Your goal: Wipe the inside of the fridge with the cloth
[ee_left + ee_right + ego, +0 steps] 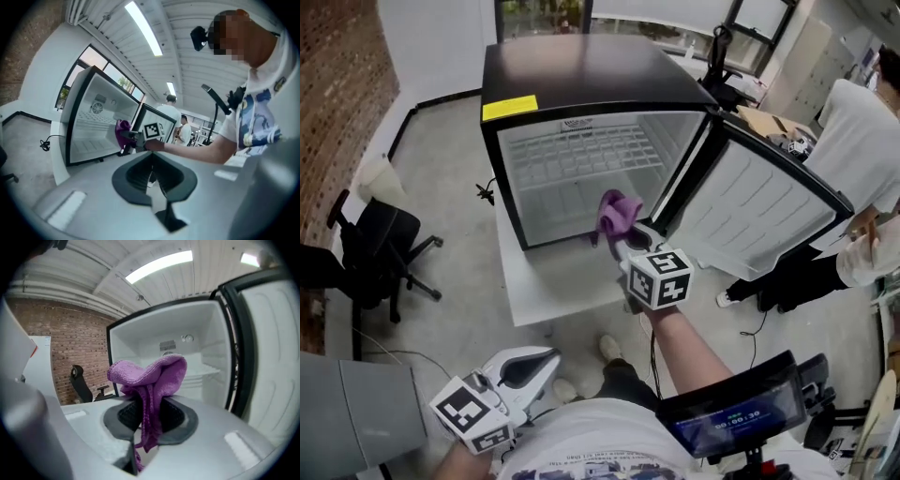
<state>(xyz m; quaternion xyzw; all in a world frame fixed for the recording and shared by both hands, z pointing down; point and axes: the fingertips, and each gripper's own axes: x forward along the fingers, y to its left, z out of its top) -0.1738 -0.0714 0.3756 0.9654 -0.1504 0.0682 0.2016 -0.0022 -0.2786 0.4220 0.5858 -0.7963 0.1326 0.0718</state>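
Facing fridge (581, 75) (cloth (619, 214) in right tongs (620, 236))

Print on fridge (581, 70) sticker (509, 108) illegible

Bunched purple cloth (150, 376) before open fridge (581, 169)

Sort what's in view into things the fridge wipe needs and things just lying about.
Needed: purple cloth, clamped in right gripper; fridge; its open door.
Lying about: office chair; floor cable; left gripper, empty; bystander.
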